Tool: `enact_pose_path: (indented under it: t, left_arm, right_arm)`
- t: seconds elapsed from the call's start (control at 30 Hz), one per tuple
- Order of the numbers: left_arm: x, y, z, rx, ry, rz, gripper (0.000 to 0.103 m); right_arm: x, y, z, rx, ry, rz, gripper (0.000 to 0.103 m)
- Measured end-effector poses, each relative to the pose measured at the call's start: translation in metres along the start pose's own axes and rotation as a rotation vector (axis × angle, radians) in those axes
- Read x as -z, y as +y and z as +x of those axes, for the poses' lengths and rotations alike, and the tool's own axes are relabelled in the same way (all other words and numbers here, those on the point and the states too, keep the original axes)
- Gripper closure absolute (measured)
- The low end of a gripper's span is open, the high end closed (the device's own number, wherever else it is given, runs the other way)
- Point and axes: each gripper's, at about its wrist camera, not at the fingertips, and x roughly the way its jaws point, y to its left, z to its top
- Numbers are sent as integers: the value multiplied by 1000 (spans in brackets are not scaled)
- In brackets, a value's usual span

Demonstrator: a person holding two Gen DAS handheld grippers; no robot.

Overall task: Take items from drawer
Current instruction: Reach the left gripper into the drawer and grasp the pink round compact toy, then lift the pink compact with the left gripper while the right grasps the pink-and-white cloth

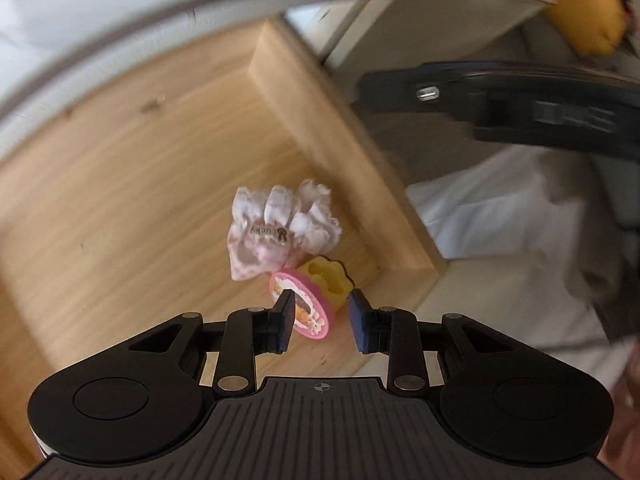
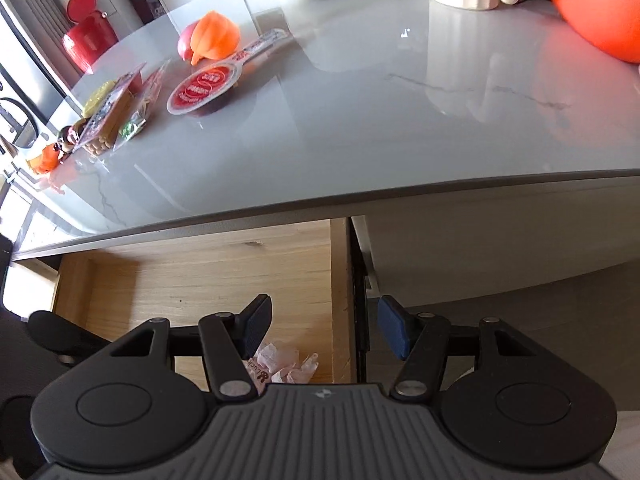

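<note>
Fingers [image 1: 286, 312] of our left gripper [image 1: 322, 312] stand parted and clench nothing; just past their tips, on the drawer [image 1: 120, 200] floor near its right wall and front corner, lie a pink round disc [image 1: 308, 312], a yellow piece [image 1: 328, 280] touching it, and a pink-and-white scrunchie [image 1: 276, 232] just beyond. Our right gripper [image 2: 324, 328] also hangs released, its jaws wide with nothing between them, straddling the drawer's right wall.

We judge the main risk to be the crowding. The three items lie touching or nearly so, and with our jaws parted only modestly, a close here could catch the disc's edge and flick it, or pinch the yellow piece along with it. The left wrist view is blurred, so we cannot tell how flat the disc lies. Our right gripper shows as a dark bar beyond the wall, near enough to collide if both reach in together.

Only the left wrist view shows the disc and yellpiece; the right shows merely a corner of the scrunchie under its own body. Only the right shows the grey countertop [image 2: 400, 120] above, with a red-lidded cup [image 2: 202, 88], snack packets [image 2: 116, 116] and an orange toy [image 2: 214, 40] toward its far left edge.
</note>
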Motion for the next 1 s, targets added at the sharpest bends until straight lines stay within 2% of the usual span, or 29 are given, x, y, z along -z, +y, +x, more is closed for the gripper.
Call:
enact_pose_path:
  t: [0.13,0.17,0.23,0.4,0.6,0.7,0.87,1.0]
  left_arm:
    - [-9,-9,25,-70,54,9,71]
    - [-12,-8,32,-83,72,10,66]
    - [-17,-5,42,-61,96,0,56]
    - [-30,-6,58,-32,122,-22,44]
    - [-35,-10,68,-94,132,-24,46]
    - [-33,-7,67,-100,132,-31,47]
    - [-25,0,58,-66,97,-40,47]
    - [4,14,25,-22,31,-31,47]
  right_arm:
    - [2,0,-3,9,-10,-2,44]
    - [2,0,-4,14,-11,-4,44]
    - [1,1,-5,28,-12,2,44]
    - [1,-7,-7,0,-30,50,44]
    - [-3,-18,-7,4,-37,129,44]
    - [-3,-19,-4,2,-34,138,44]
    - [-2,-18,1,-5,-33,134,43]
    - [-1,-13,4,3,-23,103,43]
